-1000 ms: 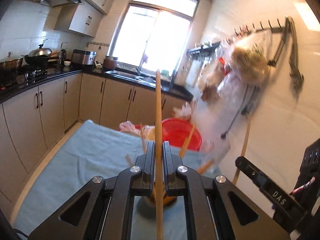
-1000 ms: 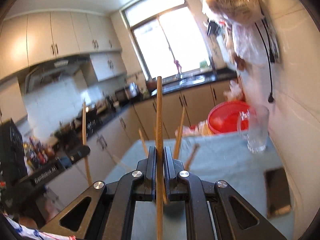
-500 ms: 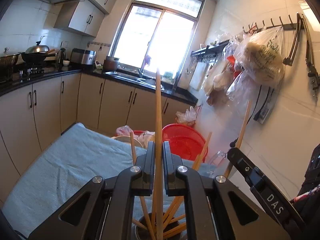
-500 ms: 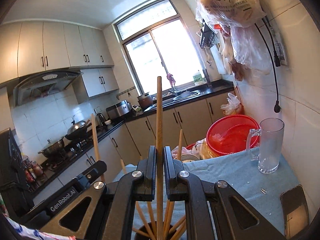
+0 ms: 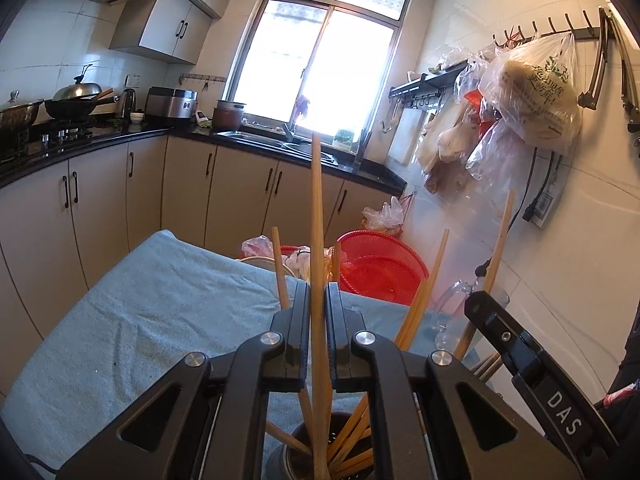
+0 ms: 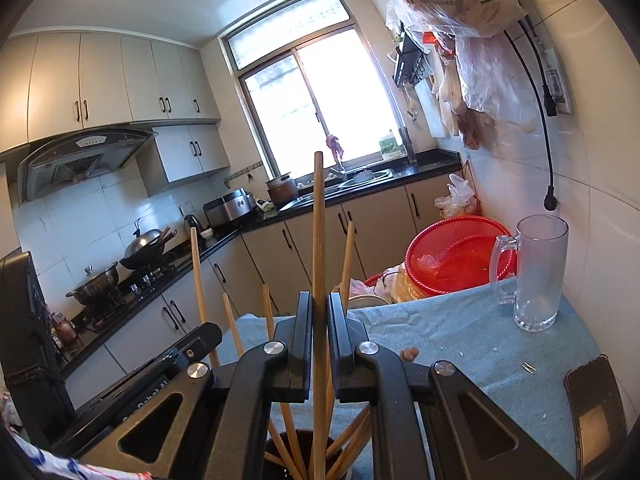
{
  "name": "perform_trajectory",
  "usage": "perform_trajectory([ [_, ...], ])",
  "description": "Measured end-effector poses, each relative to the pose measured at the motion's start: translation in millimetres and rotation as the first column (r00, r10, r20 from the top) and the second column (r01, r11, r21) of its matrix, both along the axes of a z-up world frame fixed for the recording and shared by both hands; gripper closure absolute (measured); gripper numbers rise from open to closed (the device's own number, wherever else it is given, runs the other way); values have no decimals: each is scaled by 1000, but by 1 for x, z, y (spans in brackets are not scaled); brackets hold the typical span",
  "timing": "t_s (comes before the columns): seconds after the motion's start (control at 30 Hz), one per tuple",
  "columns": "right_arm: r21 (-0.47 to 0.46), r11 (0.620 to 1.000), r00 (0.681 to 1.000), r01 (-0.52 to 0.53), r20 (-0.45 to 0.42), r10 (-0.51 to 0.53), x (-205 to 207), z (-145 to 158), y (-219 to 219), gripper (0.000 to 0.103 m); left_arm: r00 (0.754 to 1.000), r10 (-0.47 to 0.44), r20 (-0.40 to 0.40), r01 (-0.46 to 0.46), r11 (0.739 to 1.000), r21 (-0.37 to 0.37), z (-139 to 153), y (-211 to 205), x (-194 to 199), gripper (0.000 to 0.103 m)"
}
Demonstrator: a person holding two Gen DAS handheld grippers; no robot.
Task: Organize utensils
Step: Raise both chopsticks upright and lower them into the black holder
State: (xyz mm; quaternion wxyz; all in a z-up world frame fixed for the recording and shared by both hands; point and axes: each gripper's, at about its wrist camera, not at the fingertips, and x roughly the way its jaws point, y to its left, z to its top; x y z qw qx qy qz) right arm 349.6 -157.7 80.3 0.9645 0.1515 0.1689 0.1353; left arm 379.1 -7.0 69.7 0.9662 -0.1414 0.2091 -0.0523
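1. Your left gripper [image 5: 318, 300]: jaws narrow, clamped on a chopstick [image 5: 319, 240], upright, lower end in the holder [image 5: 298, 454] at 6 o'clock.
2. Your right gripper [image 6: 319, 312]: same, jaws tight on another chopstick [image 6: 319, 232], above the holder w/ more sticks.
3. Glass mug [image 6: 536, 276] at 3 o'clock, on the blue cloth [image 6: 440, 332].

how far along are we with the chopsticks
Mostly done: several chopsticks already stand in the dark holder. In hand: the left tongs and right tongs each pinch one chopstick over it. Left: letting both go. No loose chopsticks show on the blue cloth.
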Motion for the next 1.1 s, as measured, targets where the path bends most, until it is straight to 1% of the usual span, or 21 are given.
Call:
perform_trajectory([
  [0.33, -7, 1000, 999, 6, -33, -6, -8, -9, -2, 95, 1000, 18, -7, -18, 1000, 14, -6, 3, -8, 96],
  [0.53, -26, 1000, 998, -3, -57, 2, -11, -13, 0, 95, 999, 25, -26, -25, 1000, 17, -11, 6, -13, 96],
  [0.67, -34, 999, 997, -3, -72, 1, -12, -16, 3, 95, 999, 32, -25, -31, 999, 45, -12, 5, -16, 96],
  [1.1, -41, 999, 993, -20, -113, 15, -15, -26, 5, 95, 999, 22, -44, -20, 998, 58, -15, 4, -24, 96],
])
